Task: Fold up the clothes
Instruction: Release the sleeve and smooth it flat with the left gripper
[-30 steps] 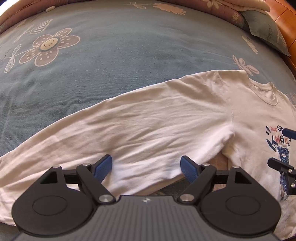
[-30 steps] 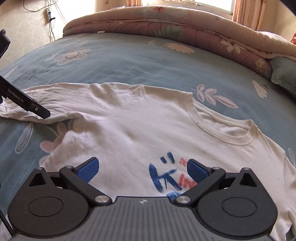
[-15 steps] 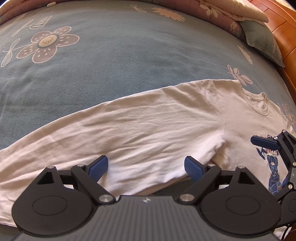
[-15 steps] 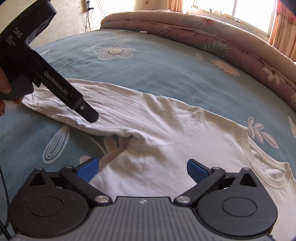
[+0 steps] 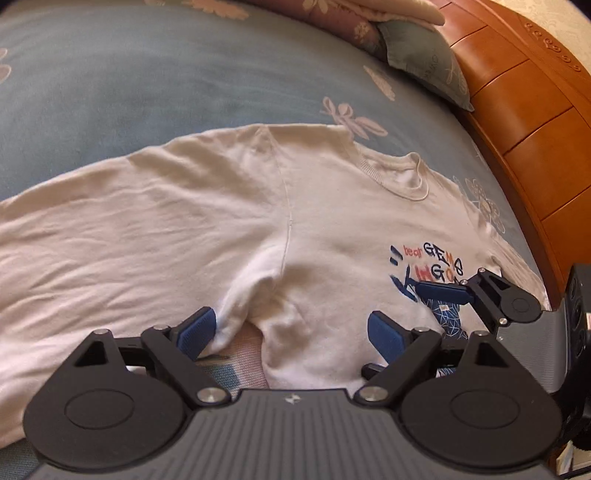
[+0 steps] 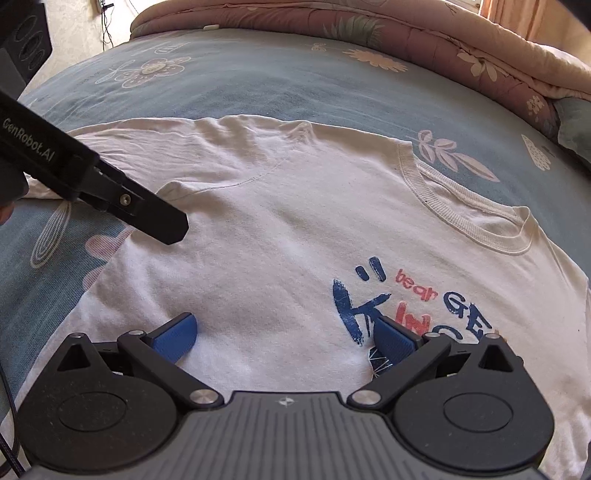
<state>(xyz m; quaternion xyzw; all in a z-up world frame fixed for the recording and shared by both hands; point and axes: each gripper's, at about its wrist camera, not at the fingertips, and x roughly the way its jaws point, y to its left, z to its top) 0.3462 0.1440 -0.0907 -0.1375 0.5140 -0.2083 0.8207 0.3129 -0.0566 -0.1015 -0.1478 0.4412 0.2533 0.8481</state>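
Note:
A white long-sleeved shirt (image 5: 229, 236) with a blue and red print (image 6: 402, 306) lies front up, spread flat on the blue flowered bed sheet (image 5: 147, 92). Its left sleeve stretches away to the left. My left gripper (image 5: 290, 332) is open over the armpit, where the sleeve meets the body, with only flat cloth between the pads. My right gripper (image 6: 286, 339) stands open low over the chest, just left of the print, gripping nothing. One of its fingers (image 5: 439, 288) shows close to the right of the left gripper. A left finger (image 6: 159, 221) reaches in near the armpit.
A rolled flowered quilt (image 6: 406, 33) lies along the far side of the bed. A grey-green pillow (image 5: 424, 55) leans on the wooden headboard (image 5: 524, 129) to the right of the shirt's collar (image 5: 402, 177). A black speaker (image 6: 26, 44) stands beyond the bed's left end.
My left gripper has swung right, from over the sleeve to the armpit and chest, and opened slightly wider. The right view swept left, then back to the print; both grippers now stand close together.

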